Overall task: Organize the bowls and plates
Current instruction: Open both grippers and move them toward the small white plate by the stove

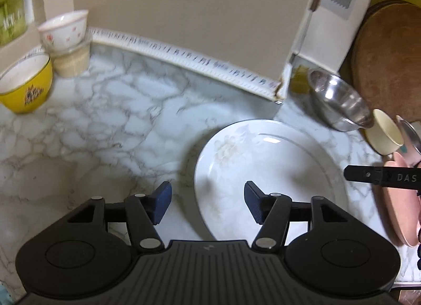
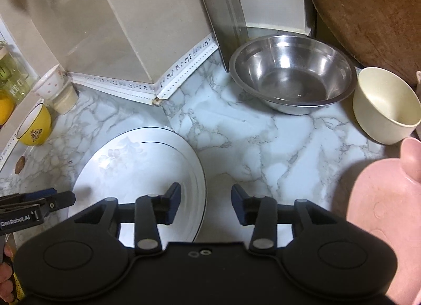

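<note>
We see left gripper (image 1: 208, 203) released | right gripper (image 2: 206, 203) released | round white floral china plate (image 2: 136, 168) at 9 o'clock, ungripped

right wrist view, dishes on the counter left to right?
yellow bowl → white plate → steel bowl → cream bowl; the pink plate sits nearer, at the right edge.

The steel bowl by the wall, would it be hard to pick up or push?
The steel bowl looks thin-walled and empty, so probably light for its size. Its shiny, smooth rim might slip between gripper pads. It sits tilted, one side seemingly propped against the cleaver, so a push would likely make it rock or slide on the smooth counter rather than tip over.
</note>
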A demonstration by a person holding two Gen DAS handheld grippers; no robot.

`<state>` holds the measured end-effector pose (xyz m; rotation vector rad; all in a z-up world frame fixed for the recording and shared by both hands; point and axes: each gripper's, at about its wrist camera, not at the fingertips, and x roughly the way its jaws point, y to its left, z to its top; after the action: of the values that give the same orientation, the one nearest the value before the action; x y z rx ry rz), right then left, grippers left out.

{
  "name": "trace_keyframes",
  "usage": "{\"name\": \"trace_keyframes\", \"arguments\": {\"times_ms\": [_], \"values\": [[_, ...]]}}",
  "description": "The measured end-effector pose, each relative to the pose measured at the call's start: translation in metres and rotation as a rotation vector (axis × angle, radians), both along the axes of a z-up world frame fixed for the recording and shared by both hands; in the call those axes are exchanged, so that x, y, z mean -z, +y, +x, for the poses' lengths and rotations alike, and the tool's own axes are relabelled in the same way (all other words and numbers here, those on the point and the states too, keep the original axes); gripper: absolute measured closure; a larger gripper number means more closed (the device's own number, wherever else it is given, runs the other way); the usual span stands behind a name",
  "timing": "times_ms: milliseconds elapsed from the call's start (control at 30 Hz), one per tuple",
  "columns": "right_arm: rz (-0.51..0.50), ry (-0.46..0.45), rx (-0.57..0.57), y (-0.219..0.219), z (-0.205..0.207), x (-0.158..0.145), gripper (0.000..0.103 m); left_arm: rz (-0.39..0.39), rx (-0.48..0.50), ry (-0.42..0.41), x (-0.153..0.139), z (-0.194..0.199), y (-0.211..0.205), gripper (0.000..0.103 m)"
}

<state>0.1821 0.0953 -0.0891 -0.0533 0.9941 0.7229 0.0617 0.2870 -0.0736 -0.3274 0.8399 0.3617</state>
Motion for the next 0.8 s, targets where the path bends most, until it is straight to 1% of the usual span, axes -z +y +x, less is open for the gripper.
{"name": "trace_keyframes", "arguments": {"times_ms": [33,200,300,433,500,567,633,733,800], "values": [[0.001,-0.007,-0.001,-0.002,-0.003,-0.002,0.056,0.005,0.008,-0.003,-0.002,0.0,-0.003,0.043],[0.014,-0.048,0.01,-0.013,-0.016,-0.016,0.043,0.006,0.057,-0.034,-0.015,0.001,-0.019,0.043],[0.017,-0.067,0.022,-0.024,-0.024,-0.024,0.039,0.006,0.101,-0.055,-0.023,0.004,-0.032,0.043],[0.019,-0.092,0.051,-0.041,-0.032,-0.034,0.034,0.042,0.173,-0.085,-0.033,0.01,-0.059,0.043],[0.024,-0.103,0.068,-0.051,-0.035,-0.039,0.028,0.049,0.204,-0.097,-0.037,0.015,-0.074,0.042],[0.025,-0.116,0.085,-0.063,-0.037,-0.043,0.024,0.052,0.232,-0.109,-0.04,0.02,-0.089,0.035],[0.027,-0.125,0.097,-0.077,-0.036,-0.047,0.022,0.065,0.252,-0.124,-0.043,0.024,-0.106,0.031],[0.026,-0.134,0.126,-0.1,-0.035,-0.051,0.018,0.053,0.293,-0.146,-0.049,0.033,-0.131,0.027],[0.025,-0.138,0.152,-0.118,-0.034,-0.054,0.013,0.045,0.323,-0.152,-0.051,0.039,-0.147,0.026]]}}
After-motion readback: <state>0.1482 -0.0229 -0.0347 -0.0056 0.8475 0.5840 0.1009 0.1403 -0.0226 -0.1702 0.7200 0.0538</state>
